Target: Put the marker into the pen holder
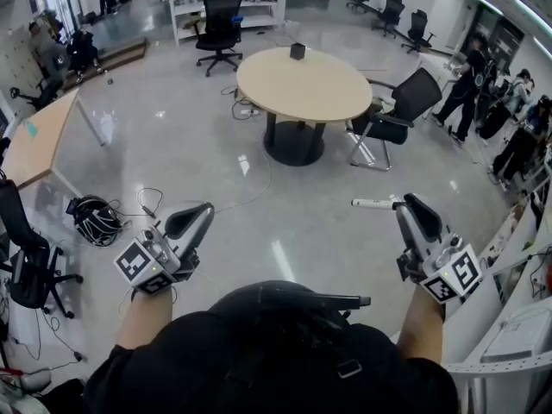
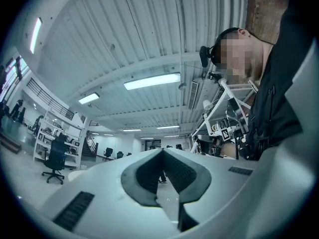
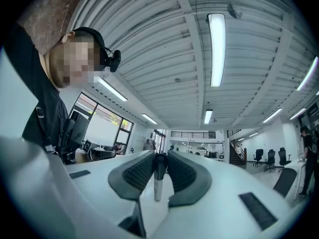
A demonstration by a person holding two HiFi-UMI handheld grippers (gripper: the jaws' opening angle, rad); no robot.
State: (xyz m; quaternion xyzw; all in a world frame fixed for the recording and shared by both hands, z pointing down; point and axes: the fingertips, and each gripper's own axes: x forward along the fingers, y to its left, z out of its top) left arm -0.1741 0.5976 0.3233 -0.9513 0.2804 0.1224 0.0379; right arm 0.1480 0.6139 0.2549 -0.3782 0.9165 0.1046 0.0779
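Between the right gripper's (image 1: pixel 407 205) jaws sits the marker (image 1: pixel 373 203), pinched near one end, jutting sideways; left gripper (image 1: pixel 203 212) closed, empty. Risk: that overhang lets a jolt twist it loose over the floor (image 1: pixel 285 231)

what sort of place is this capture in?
Looks like an open-plan office or lab space: a round table, wheeled office chairs, open shelving at the far end, and a glossy floor.

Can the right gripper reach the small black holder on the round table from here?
Probably not: the right gripper, shut on the white marker, hangs over open floor, far from the small black holder on the round beige table. Only floor lies between.
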